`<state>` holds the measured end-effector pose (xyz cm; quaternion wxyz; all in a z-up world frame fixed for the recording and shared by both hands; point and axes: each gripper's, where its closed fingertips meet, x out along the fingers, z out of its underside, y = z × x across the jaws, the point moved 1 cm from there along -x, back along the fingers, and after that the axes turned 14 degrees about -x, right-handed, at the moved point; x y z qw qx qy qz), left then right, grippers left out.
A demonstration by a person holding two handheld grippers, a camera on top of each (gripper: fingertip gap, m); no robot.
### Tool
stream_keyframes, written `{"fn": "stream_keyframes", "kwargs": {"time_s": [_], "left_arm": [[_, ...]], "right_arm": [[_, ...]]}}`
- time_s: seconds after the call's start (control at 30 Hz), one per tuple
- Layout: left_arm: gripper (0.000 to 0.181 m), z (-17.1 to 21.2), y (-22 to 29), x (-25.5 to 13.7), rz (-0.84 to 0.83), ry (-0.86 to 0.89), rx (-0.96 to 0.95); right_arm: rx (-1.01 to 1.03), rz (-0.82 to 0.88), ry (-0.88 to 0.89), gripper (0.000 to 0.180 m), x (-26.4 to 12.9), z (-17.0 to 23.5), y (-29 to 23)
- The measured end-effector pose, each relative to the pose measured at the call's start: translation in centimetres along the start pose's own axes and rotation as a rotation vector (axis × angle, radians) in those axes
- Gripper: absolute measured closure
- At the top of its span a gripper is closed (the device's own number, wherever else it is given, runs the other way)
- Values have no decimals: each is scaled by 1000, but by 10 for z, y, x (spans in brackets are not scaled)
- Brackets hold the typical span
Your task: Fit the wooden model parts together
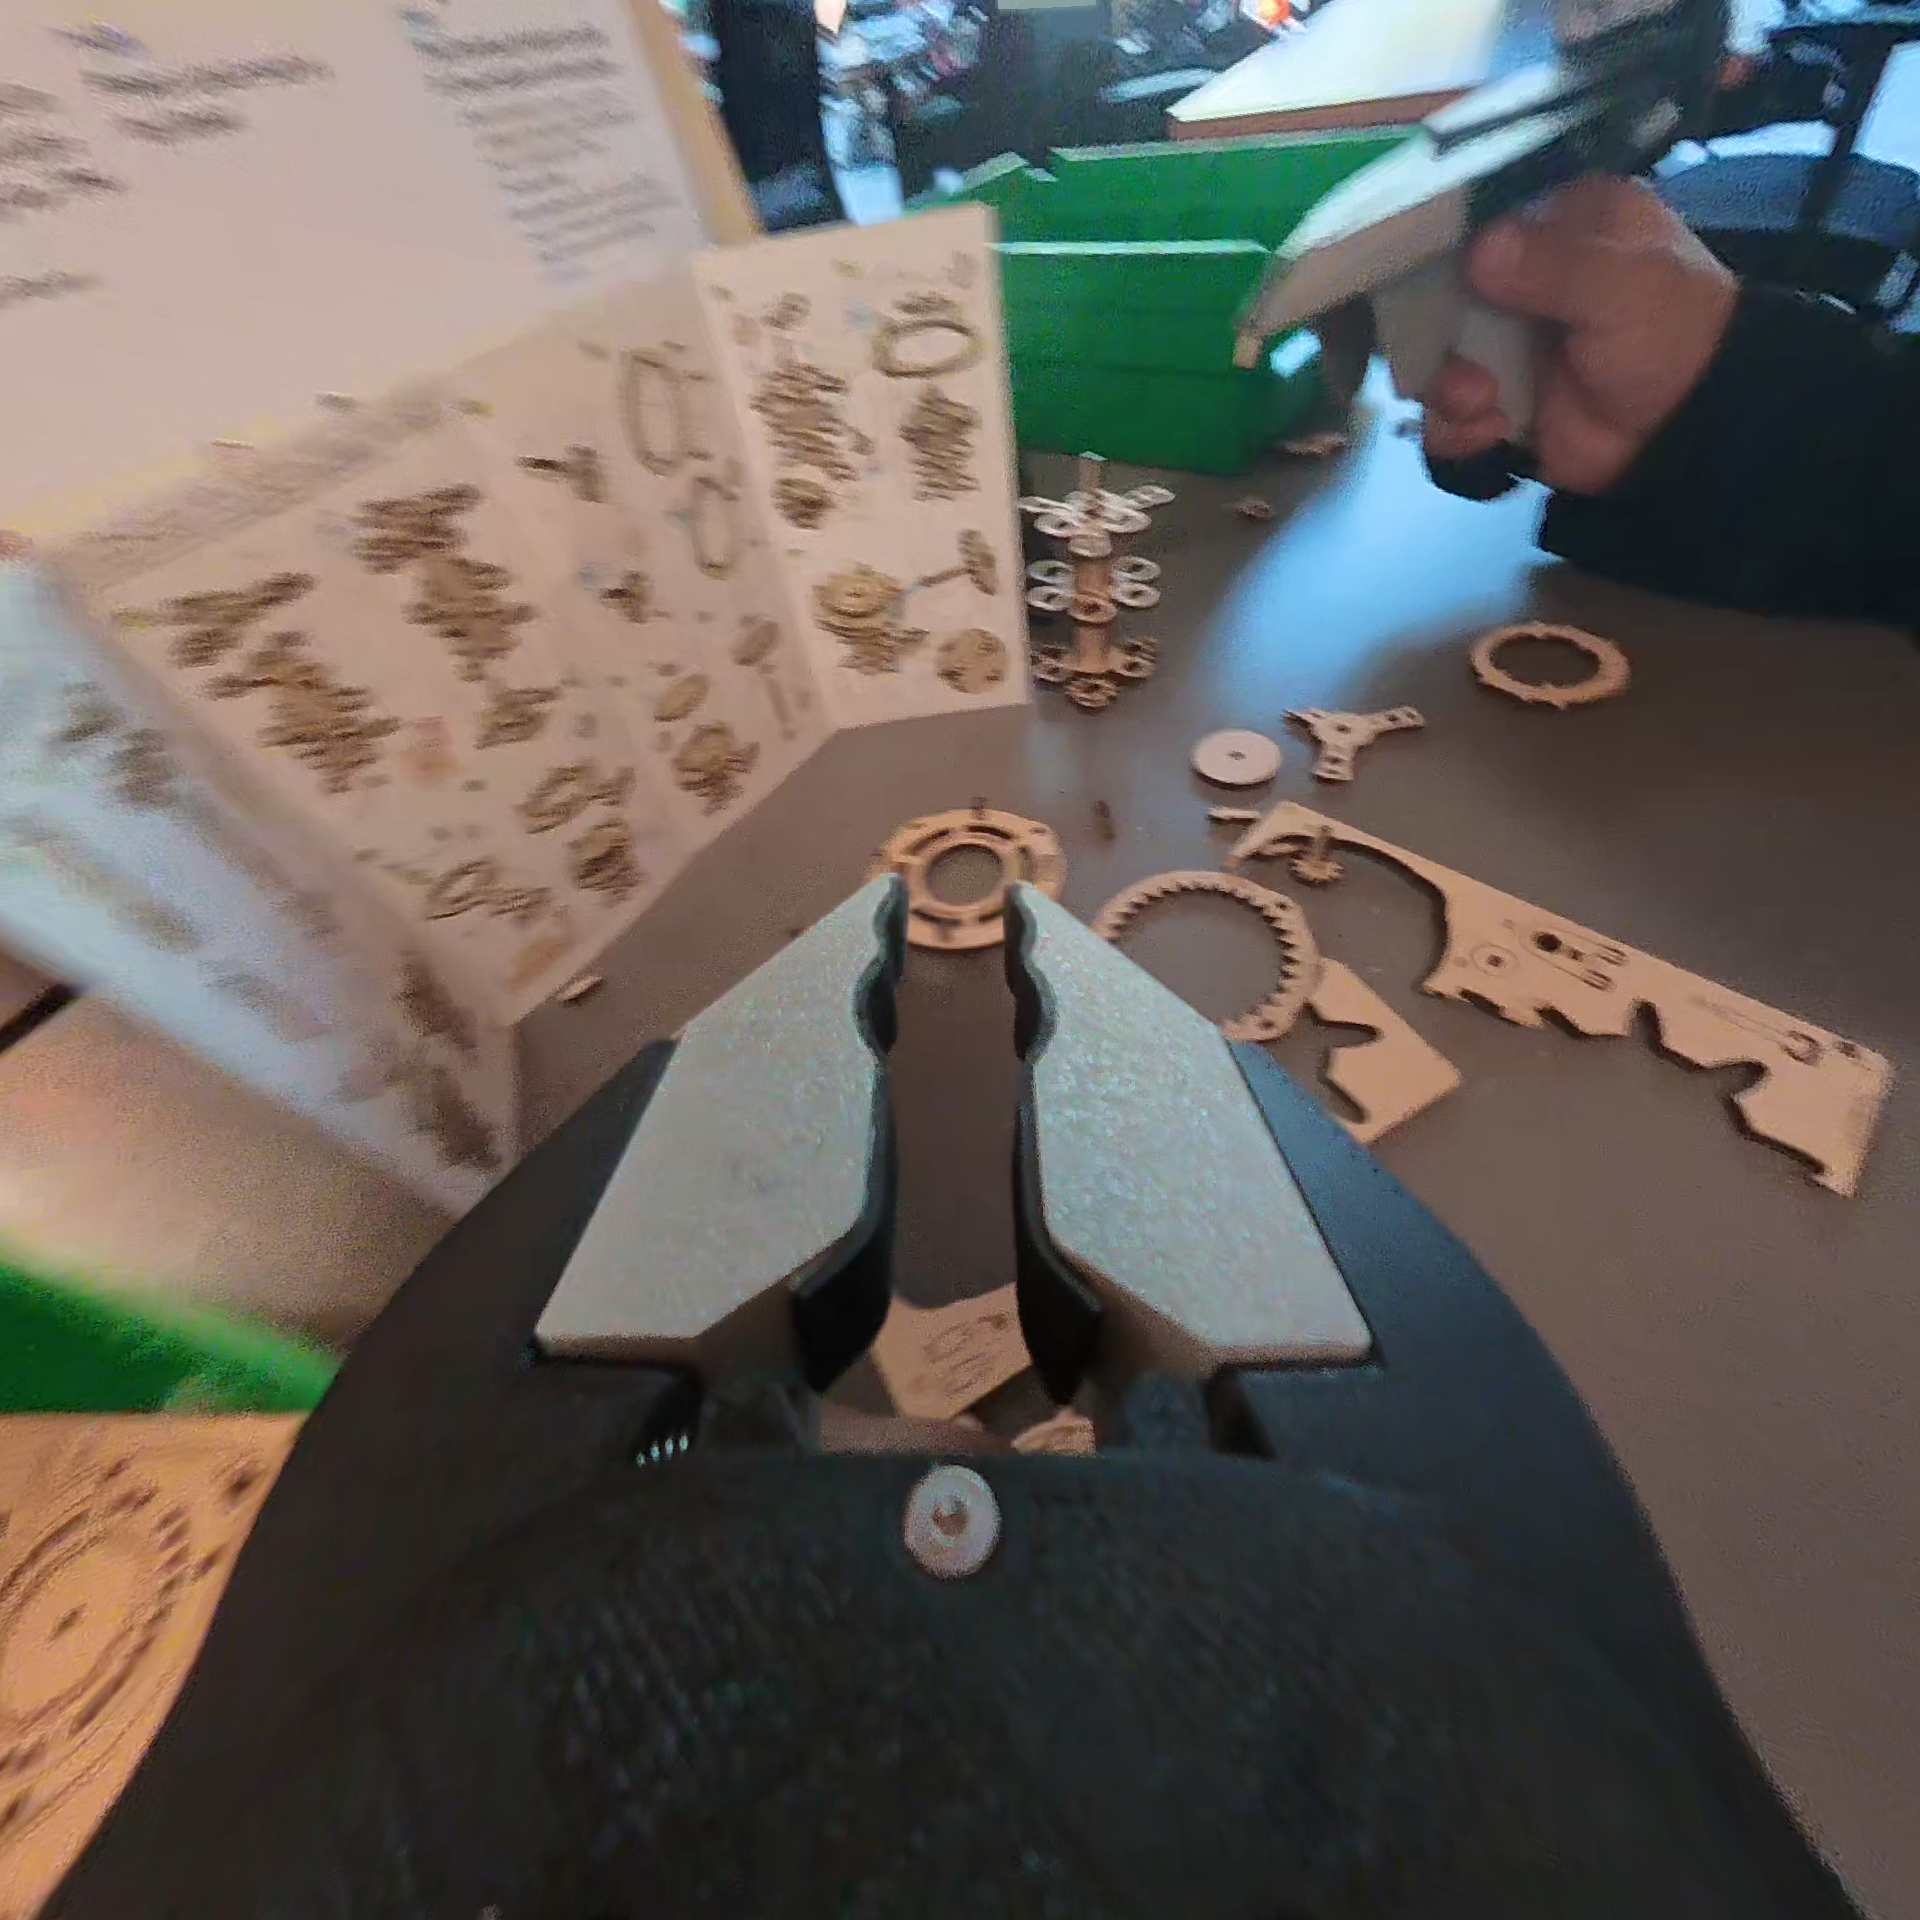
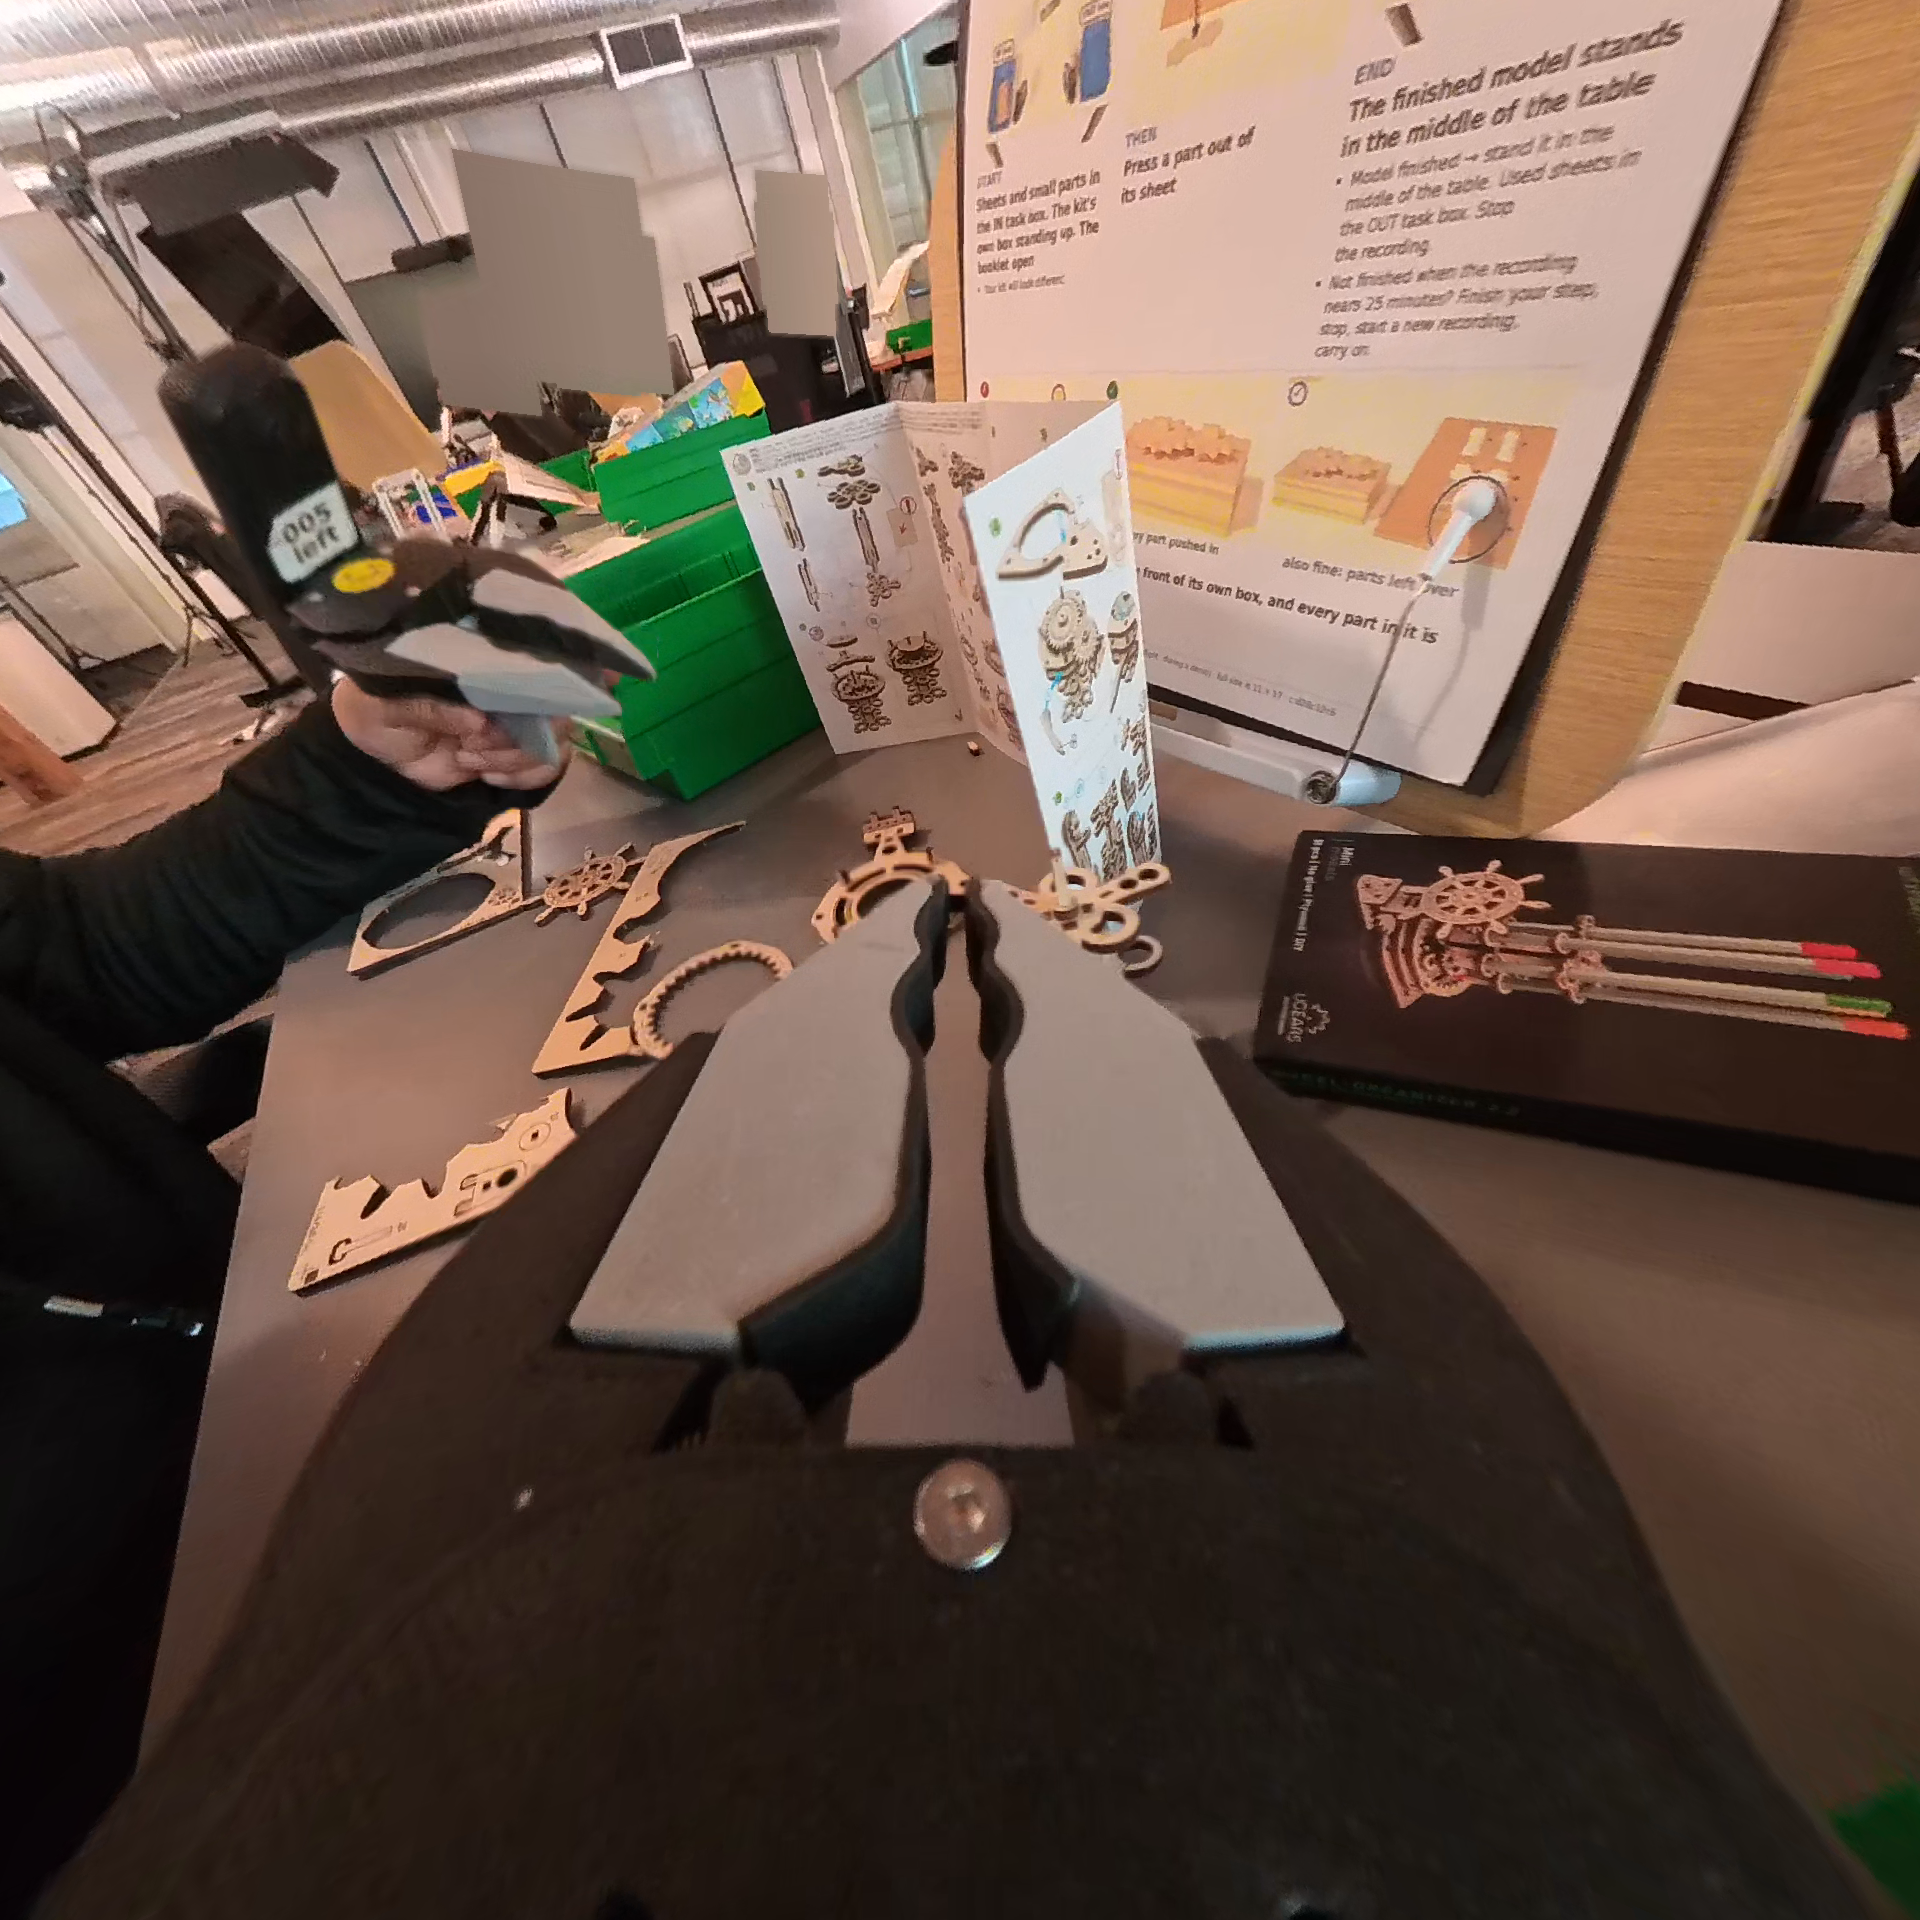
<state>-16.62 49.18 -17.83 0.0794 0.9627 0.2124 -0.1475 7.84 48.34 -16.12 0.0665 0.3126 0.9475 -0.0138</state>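
Loose wooden parts lie on the grey table (image 1: 1558, 1351). My left gripper (image 1: 954, 904) is open and empty, held above the table with a round holed disc (image 1: 971, 868) just beyond its tips. A toothed gear ring (image 1: 1210, 956) lies to its right. A stacked wooden assembly (image 1: 1091, 603) stands farther back. My right gripper (image 2: 958, 896) is shut and empty, in front of a ring part with a tab (image 2: 883, 883) and the looped assembly (image 2: 1101, 904). A hand holds each gripper aloft in the other's view: the right (image 1: 1351, 270), the left (image 2: 623, 665).
A folded instruction booklet (image 1: 623, 582) stands at the left. Used wooden sheets (image 1: 1558, 966) (image 2: 436, 1195), a ship's wheel part (image 2: 592, 883), a plain ring (image 1: 1548, 665) and a three-arm piece (image 1: 1351, 732) lie around. A black kit box (image 2: 1610, 997), a board (image 2: 1351, 312) and green boxes (image 2: 696, 644) border the table. The gap from one gripper's tips to the other's is roughly 25 cm. About 15 cm separates my right fingertips from the three-arm piece (image 1: 1351, 732).
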Motion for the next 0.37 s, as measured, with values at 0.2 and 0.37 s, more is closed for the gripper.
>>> {"fn": "stream_keyframes", "kwargs": {"time_s": [0.2, 0.37], "left_arm": [[165, 35, 53, 47, 110, -291, 189], [164, 46, 67, 86, 165, -453, 245]], "right_arm": [[-31, -41, -59, 180, 12, 8, -11], [6, -73, -12, 180, 8, 1, -14]]}}
